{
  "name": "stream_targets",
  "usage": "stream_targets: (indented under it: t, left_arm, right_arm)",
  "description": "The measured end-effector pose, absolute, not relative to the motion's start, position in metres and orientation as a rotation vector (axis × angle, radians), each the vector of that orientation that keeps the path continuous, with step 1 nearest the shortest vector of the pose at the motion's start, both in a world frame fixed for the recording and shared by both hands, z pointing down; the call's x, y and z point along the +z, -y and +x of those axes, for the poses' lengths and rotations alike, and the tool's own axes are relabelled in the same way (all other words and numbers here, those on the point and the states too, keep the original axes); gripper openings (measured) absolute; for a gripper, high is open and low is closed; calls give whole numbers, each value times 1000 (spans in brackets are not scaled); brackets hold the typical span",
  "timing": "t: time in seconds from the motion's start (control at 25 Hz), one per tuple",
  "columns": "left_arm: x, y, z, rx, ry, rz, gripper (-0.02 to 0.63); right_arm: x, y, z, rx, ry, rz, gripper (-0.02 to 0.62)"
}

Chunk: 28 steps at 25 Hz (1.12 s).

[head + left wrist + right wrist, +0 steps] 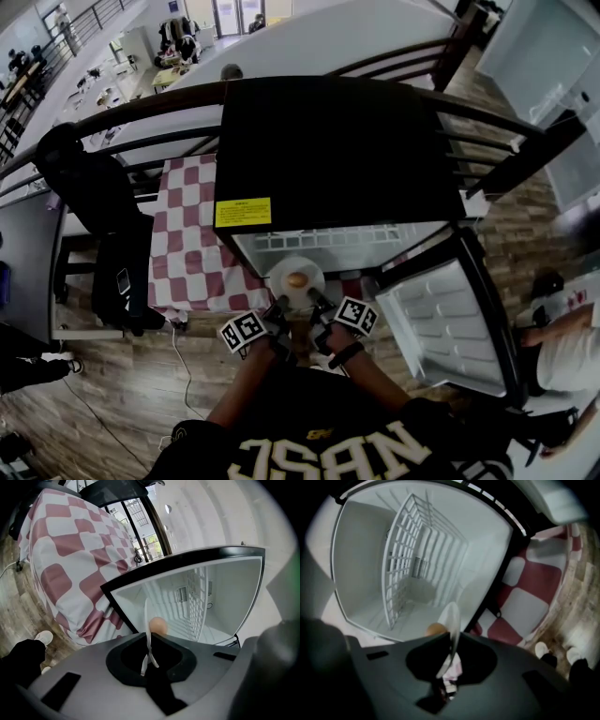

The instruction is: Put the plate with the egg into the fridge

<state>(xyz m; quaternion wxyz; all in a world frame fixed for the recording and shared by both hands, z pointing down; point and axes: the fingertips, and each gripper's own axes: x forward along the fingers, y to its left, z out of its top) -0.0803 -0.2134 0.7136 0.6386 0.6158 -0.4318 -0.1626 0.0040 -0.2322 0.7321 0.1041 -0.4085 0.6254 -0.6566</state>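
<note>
White, glazed and thin-edged, the round ceramic plate (282, 272) is stiff but slippery. The smooth brown egg (297, 279) lying loose at its middle is fragile and likely to roll, so the plate probably wants carrying level. The left gripper (149, 654) and right gripper (449, 660) are each clamped on its near rim — a sound two-point hold. The plate hangs at the open mouth of the small black fridge (328, 141), whose white plastic interior has a wire shelf (401, 564).
</note>
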Motion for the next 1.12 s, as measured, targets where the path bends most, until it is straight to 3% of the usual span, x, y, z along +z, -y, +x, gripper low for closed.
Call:
stream_targets:
  t: [1.12]
  left_arm:
    - [756,248,-81,-383,1045,1334,38]
  right_arm:
    - [773,272,9,-1915,-1769,-1379,40]
